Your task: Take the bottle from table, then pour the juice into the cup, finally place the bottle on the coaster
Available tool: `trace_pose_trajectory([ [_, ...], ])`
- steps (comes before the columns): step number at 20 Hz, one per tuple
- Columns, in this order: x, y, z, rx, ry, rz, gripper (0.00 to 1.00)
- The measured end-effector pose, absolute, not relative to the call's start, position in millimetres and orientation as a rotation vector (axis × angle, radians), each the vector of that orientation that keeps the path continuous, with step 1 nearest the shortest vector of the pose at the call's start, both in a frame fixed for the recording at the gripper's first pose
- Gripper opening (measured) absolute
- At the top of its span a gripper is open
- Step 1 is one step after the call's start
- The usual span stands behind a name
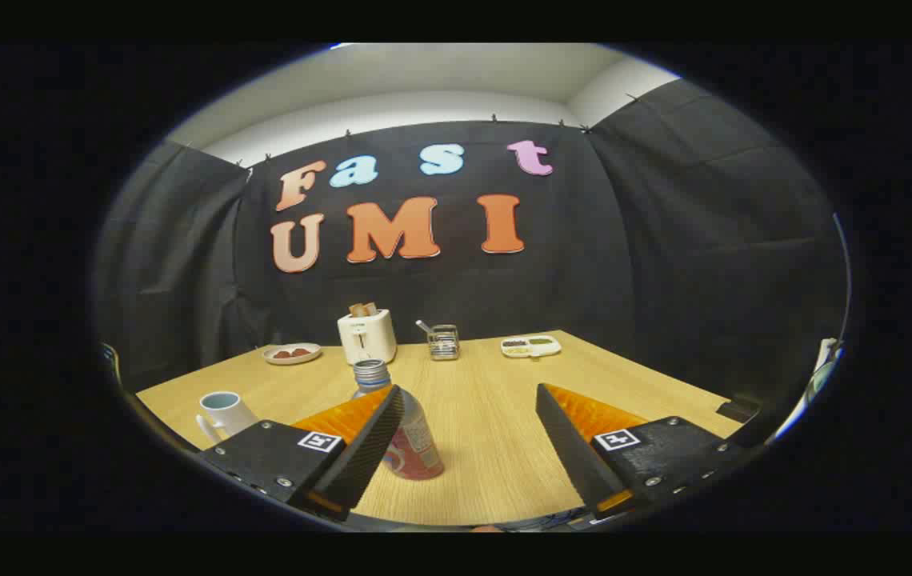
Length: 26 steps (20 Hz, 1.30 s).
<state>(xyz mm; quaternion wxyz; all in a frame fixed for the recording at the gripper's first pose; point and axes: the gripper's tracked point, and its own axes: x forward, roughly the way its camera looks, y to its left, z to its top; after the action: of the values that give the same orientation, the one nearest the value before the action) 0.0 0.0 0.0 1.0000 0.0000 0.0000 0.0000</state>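
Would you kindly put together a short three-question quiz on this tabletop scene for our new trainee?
1. True or false: the gripper is shut on the bottle.
2. Which stands nearest the left finger? A) white mug B) toaster C) divided snack tray
3. Fill in: the bottle's cap is ____ (on/off).

Key:
1. False; the fingers are spread wide, and the bottle stands upright on the table by the left finger, partly behind it.
2. A.
3. On.
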Motion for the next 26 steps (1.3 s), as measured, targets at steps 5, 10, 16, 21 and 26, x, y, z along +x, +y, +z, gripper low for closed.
trace_pose_trajectory([
  [5,3,19,-6,-0.037,0.003,0.050,0.99],
  [10,5,33,-11,-0.034,0.015,0.087,0.99],
  [16,4,36,-8,-0.039,0.003,0.096,0.99],
  [21,4,43,-12,-0.043,0.012,0.118,0.99],
  [26,6,59,-19,-0.067,0.027,0.157,0.99],
])
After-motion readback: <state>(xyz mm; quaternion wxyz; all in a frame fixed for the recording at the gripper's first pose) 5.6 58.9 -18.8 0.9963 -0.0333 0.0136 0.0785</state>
